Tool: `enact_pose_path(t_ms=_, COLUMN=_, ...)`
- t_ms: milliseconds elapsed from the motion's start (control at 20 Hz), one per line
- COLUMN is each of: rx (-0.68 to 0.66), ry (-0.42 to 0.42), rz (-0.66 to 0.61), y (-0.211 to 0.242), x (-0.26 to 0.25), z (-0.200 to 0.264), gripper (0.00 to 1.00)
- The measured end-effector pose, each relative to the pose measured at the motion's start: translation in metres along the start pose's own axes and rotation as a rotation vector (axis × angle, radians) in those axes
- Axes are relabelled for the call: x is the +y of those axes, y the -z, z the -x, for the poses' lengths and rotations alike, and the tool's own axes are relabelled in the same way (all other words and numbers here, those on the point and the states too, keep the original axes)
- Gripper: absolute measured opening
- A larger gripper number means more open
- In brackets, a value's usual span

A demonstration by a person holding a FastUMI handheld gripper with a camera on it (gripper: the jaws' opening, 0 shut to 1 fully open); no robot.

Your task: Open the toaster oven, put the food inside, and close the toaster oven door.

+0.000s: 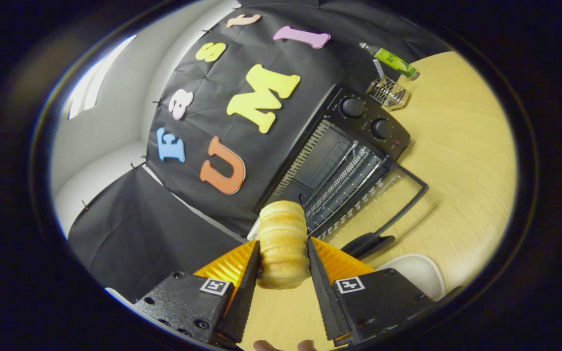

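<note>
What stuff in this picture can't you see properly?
- Bread roll: its sides are covered by the fingers of the gripper squeezing it.
- Toaster oven, door open: the roll hides the cavity's near corner.
- White plate: partly behind the gripper body.
- Green bottle: label too small to make out.
- Small wire rack beside the oven: too tiny to tell what it is for.

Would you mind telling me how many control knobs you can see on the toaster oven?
2. Both sit on the toaster oven control panel beside the open door: one knob toward the wire rack, the other knob beside it.
</note>
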State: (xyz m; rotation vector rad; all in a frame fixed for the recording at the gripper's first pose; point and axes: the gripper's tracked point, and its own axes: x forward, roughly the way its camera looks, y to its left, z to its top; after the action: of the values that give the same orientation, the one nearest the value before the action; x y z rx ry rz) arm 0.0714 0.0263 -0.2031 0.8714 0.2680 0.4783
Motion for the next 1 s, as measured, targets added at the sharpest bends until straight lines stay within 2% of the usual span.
enact_pose_path(t_ms=100, rx=0.006, ry=-0.016, rz=0.019, y=-0.005, x=-0.002, z=-0.019, gripper=0.65)
enact_pose_path(t_ms=450, rx=-0.058, ry=0.097, rz=-0.014, y=-0.046, x=-0.040, z=-0.081, gripper=0.65)
enact_pose_path(t_ms=600, rx=-0.088, ry=0.103, rz=-0.063, y=-0.072, x=-0.050, z=-0.109, gripper=0.65)
enact_pose_path(t_ms=750, rx=-0.100, ry=0.153, rz=-0.058, y=-0.089, x=-0.070, z=-0.131, gripper=0.66)
enact_pose_path(t_ms=1000, rx=-0.101, ry=0.176, rz=-0.072, y=-0.096, x=-0.081, z=-0.155, gripper=0.66)
